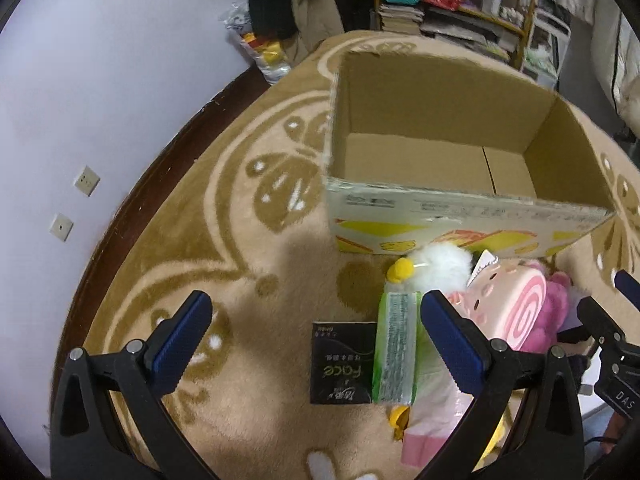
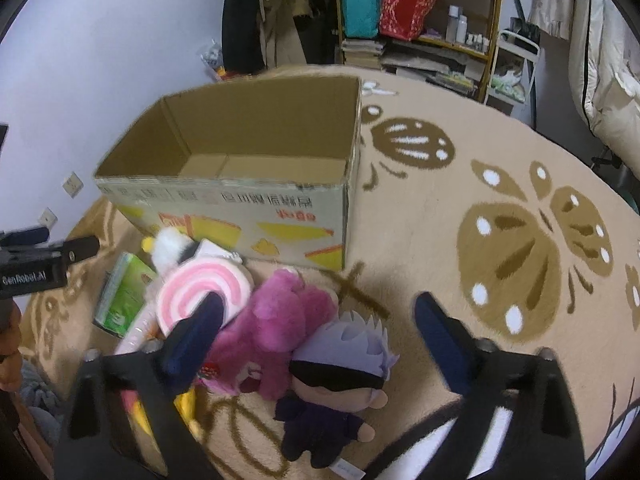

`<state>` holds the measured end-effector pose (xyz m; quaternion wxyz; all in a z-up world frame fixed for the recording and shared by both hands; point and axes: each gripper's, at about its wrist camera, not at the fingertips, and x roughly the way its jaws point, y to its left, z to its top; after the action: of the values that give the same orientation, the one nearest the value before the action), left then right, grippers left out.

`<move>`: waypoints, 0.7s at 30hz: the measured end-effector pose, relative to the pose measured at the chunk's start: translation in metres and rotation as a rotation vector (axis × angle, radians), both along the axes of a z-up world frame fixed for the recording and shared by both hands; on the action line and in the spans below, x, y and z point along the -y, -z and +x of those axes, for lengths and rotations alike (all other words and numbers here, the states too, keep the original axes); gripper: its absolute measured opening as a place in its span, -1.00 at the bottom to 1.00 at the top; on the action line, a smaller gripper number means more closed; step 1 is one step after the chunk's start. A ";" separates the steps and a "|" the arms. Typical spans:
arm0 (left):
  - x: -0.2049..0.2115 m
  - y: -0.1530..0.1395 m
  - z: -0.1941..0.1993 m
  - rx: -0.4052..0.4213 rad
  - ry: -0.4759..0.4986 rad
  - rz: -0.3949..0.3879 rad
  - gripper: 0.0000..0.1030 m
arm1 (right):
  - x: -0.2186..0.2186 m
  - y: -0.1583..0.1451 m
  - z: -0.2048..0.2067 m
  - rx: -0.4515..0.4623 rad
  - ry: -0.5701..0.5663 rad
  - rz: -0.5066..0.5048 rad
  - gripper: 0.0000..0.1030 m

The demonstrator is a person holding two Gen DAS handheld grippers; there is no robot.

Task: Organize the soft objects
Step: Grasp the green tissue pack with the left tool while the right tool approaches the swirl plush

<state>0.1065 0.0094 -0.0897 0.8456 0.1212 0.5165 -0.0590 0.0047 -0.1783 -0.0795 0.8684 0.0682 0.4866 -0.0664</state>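
An empty cardboard box [image 1: 436, 196] [image 2: 224, 196] stands open on the patterned rug [image 1: 248, 264] [image 2: 460, 184]. In front of it lies a heap of soft items: a white fluffy toy [image 1: 440, 268] [image 2: 170, 246], a pink swirl cushion [image 1: 516, 312] [image 2: 204, 292], a magenta plush [image 2: 276, 320], a grey-haired doll in dark clothes [image 2: 336, 384], a green tissue pack [image 1: 394, 348] [image 2: 124, 296] and a black tissue pack [image 1: 342, 364]. My left gripper [image 1: 316, 340] is open above the black and green packs. My right gripper [image 2: 320, 340] is open over the magenta plush and the doll, touching neither.
A shelf [image 2: 420, 12] with bags, bottles and books stands behind the rug. Dark clothes [image 2: 244, 16] hang by the white wall [image 1: 100, 80] with two sockets. White bedding [image 2: 608, 92] is at the far right. A pink pack [image 1: 432, 420] lies low in the heap.
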 end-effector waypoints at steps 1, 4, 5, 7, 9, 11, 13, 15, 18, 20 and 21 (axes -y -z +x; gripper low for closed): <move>0.003 0.003 0.000 -0.005 0.011 0.007 0.99 | 0.001 0.003 0.001 -0.007 0.001 0.010 0.76; 0.011 0.013 0.002 -0.029 0.036 0.026 0.99 | 0.005 0.009 0.003 -0.001 -0.004 0.089 0.76; 0.013 0.016 0.002 -0.033 0.042 0.034 0.99 | 0.005 0.009 0.004 0.004 -0.007 0.099 0.76; 0.016 0.020 0.002 -0.041 0.050 0.042 0.99 | 0.003 0.007 0.006 0.017 -0.021 0.113 0.76; 0.018 0.024 0.003 -0.049 0.049 0.043 0.99 | -0.003 0.009 0.009 0.024 -0.050 0.134 0.76; 0.019 0.027 0.005 -0.057 0.047 0.047 0.99 | -0.008 0.012 0.012 0.026 -0.074 0.148 0.76; 0.020 0.031 0.006 -0.063 0.048 0.061 0.99 | -0.015 0.015 0.015 0.024 -0.097 0.151 0.76; 0.021 0.032 0.006 -0.068 0.052 0.064 0.92 | -0.018 0.019 0.017 0.025 -0.106 0.166 0.76; 0.022 0.034 0.007 -0.072 0.060 0.047 0.87 | -0.017 0.020 0.018 0.033 -0.117 0.192 0.76; 0.024 0.037 0.007 -0.073 0.066 0.050 0.78 | -0.017 0.020 0.020 0.045 -0.125 0.198 0.76; 0.024 0.038 0.007 -0.077 0.067 0.052 0.76 | -0.017 0.019 0.020 0.052 -0.129 0.198 0.76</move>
<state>0.1139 -0.0151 -0.1278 0.8192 0.1580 0.5457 -0.0782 0.0245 -0.1614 -0.0983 0.8721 0.1240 0.4716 0.0401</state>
